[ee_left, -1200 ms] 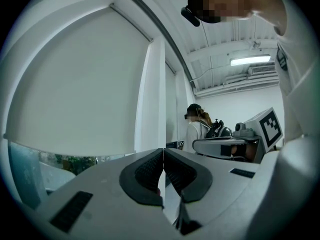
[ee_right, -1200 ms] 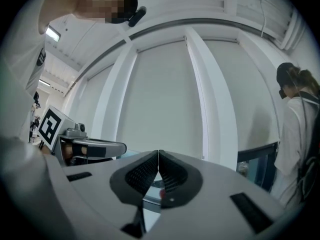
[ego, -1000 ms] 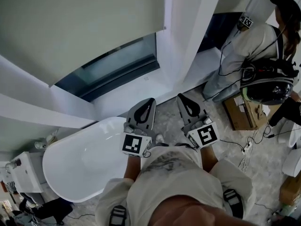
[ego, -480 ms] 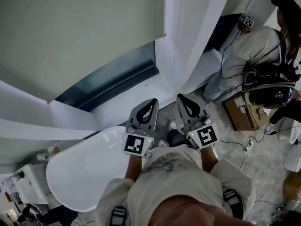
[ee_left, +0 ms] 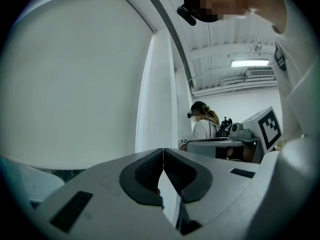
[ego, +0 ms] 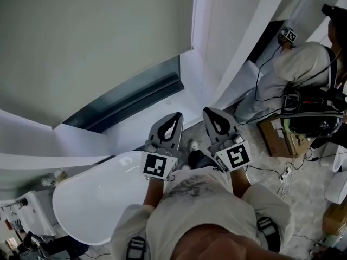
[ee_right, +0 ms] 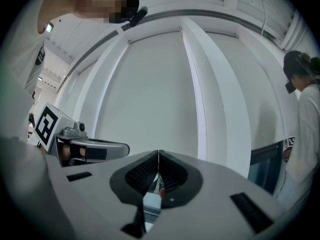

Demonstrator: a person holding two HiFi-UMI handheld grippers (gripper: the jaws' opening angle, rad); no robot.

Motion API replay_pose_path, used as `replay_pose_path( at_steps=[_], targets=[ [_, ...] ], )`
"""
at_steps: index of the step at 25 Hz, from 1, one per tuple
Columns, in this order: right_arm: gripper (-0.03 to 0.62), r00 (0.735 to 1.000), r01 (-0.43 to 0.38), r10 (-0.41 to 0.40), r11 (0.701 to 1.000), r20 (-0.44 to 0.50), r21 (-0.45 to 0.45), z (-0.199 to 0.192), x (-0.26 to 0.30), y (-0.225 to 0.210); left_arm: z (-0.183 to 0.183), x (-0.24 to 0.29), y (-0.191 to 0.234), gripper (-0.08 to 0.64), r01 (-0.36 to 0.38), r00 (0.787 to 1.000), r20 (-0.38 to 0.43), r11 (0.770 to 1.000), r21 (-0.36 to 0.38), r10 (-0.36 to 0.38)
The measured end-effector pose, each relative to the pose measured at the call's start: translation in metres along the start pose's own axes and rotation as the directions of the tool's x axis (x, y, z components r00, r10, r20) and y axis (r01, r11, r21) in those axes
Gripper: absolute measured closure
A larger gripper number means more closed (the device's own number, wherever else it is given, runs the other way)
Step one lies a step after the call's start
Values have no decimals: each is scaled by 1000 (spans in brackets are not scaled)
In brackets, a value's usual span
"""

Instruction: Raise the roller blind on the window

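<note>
The pale grey roller blind [ego: 92,42] hangs low over the window and leaves only a strip of dark glass [ego: 130,91] under its bottom edge. In the left gripper view the blind [ee_left: 75,84] fills the left side; in the right gripper view the blind [ee_right: 150,94] is straight ahead. My left gripper [ego: 176,116] and right gripper [ego: 209,111] are side by side in front of my chest, pointing level at the window and apart from the blind. The left gripper [ee_left: 163,152] and the right gripper [ee_right: 158,154] are both shut, with nothing between their jaws.
A white bathtub [ego: 81,199] lies below and to the left of the grippers. A white window post [ego: 217,37] stands right of the blind, above a white sill [ego: 146,121]. Another person [ego: 298,64] crouches at the right beside a cardboard box [ego: 276,131] and floor cables [ego: 282,172].
The window and sill have come closer in the head view and the bathtub has slid toward the lower left. Both grippers keep the same shut, side-by-side stance.
</note>
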State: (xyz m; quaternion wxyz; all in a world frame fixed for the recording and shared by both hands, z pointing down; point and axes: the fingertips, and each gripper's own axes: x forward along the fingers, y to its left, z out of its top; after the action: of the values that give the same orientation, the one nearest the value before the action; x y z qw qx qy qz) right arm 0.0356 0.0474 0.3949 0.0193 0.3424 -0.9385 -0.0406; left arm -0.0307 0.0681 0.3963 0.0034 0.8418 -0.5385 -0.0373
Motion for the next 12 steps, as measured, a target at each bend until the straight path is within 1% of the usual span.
replay_pose_path(
  at_steps=[7,12],
  targets=[
    [531,999,-33,33,999,7,-1,3,23,-29,6,36,12,552,-18,1000,11,1000,3,18],
    [531,998,-57,57,998,4,1,4,41,-47,6,62,24,552,-30,1000,2,1000,1,30]
  ],
)
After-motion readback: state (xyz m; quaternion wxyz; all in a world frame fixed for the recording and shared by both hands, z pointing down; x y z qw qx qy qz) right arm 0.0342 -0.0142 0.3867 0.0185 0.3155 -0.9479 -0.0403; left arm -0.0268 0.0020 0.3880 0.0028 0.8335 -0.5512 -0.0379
